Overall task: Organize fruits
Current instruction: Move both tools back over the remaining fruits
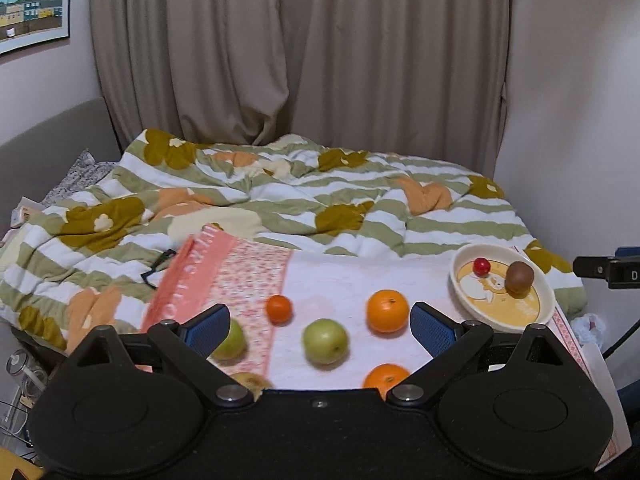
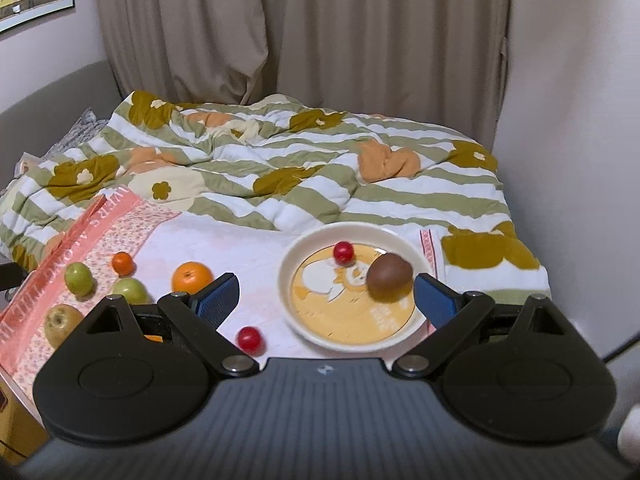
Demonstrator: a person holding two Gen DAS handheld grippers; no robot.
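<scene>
A cream plate (image 2: 298, 312) with a yellow cartoon print lies on a pink-white towel (image 2: 224, 240); it holds a brown kiwi (image 2: 389, 276) and a red cherry tomato (image 2: 343, 251). My right gripper (image 2: 326, 298) hovers open just in front of the plate, nothing between its fingers. A second red tomato (image 2: 249, 339) lies loose beside its left finger. My left gripper (image 1: 318, 326) is open above a green apple (image 1: 325, 340), with a large orange (image 1: 387, 311), a small tangerine (image 1: 279, 309), another orange (image 1: 385, 378) and a green fruit (image 1: 234, 340) around it. The plate (image 1: 460, 280) sits to its right.
The towel lies on a rumpled green-striped floral quilt (image 1: 280, 184) covering a bed. A yellowish pear (image 2: 59, 320) rests at the towel's left edge. Beige curtains (image 1: 296, 48) hang behind, a wall (image 2: 576, 120) stands close on the right, and a poster (image 1: 32, 4) hangs at upper left.
</scene>
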